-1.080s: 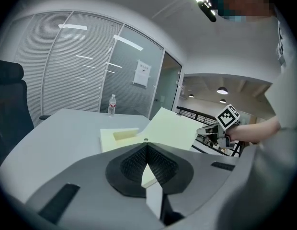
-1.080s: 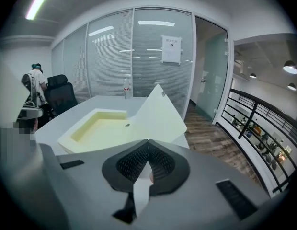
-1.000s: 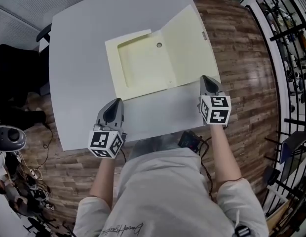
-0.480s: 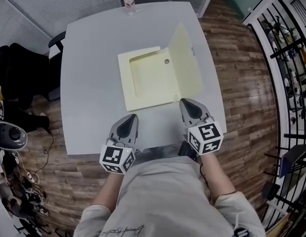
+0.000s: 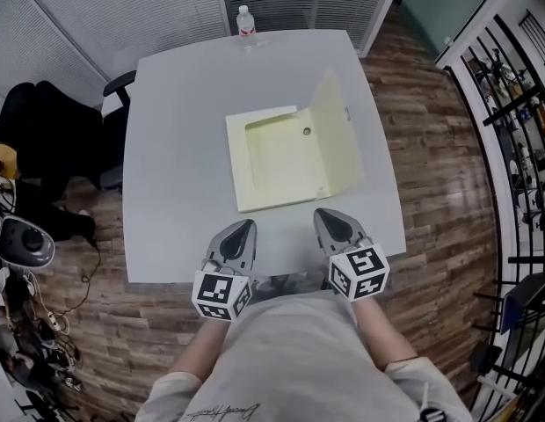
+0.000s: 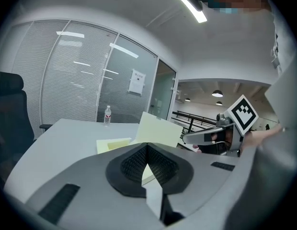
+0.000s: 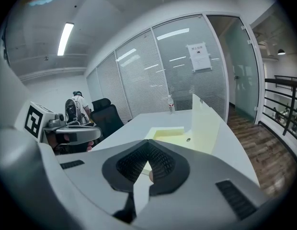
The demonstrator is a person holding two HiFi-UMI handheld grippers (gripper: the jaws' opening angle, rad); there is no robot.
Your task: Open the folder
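A pale yellow folder (image 5: 277, 165) lies open in the middle of a grey table (image 5: 176, 148), well in from the edges. Its shallow inner tray faces up and looks empty. Its cover (image 5: 340, 134) stands raised along the right side – tilted outward, not lying flat on the table. A small round snap (image 5: 306, 132) shows near the hinge.

Both grippers hover at the near edge of the table, just in front of the person's body and apart from the folder. The left gripper (image 5: 246, 229) has its jaws clenched together on nothing; its own view shows the pads meeting, with the folder beyond them. The right gripper (image 5: 323, 218) is likewise closed and empty, pointing towards the folder's near right corner.

Judging by this, the opening step looks essentially done – the cover is up and nothing holds it. If the cover needs to rest flat, the next move calls for the right gripper to reach forward and press it gently outward and down, taking care that it does not swing back.

A clear water bottle (image 5: 245, 20) stands at the far edge of the table. A black office chair (image 5: 44, 139) sits to the left on a wooden floor (image 5: 431, 148).
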